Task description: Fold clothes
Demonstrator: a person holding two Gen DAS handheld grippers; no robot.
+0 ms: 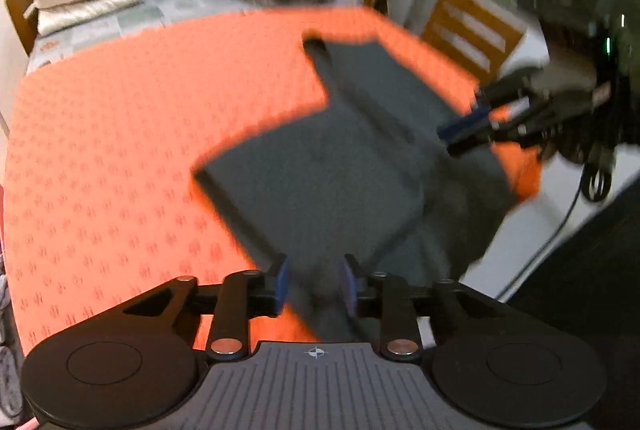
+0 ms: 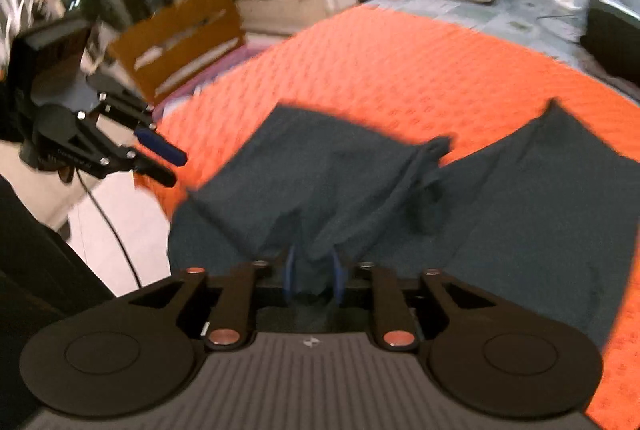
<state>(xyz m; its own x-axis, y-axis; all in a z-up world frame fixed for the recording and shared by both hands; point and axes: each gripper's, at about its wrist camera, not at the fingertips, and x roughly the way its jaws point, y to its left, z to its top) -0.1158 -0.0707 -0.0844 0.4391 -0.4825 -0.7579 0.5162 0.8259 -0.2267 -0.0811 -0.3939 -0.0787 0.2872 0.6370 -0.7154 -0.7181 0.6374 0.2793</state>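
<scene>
Dark shirt on the orange bed

Both pictures were blurry. Close up, the left tool [image 1: 314, 284] and the right tool [image 2: 312, 276] each stood partly open with dark cloth bunched between the pads; I could not tell if they pinched it. The dark shirt [image 2: 500, 214] lay on the orange bed cover [image 2: 400, 70], its near edge hidden under the tools. It stretched slantwise away across the bed.

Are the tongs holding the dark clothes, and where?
Cannot tell for sure. The dark garment's near edge sits between both the left tongs and right tongs, whose blue pads stand slightly apart.
</scene>
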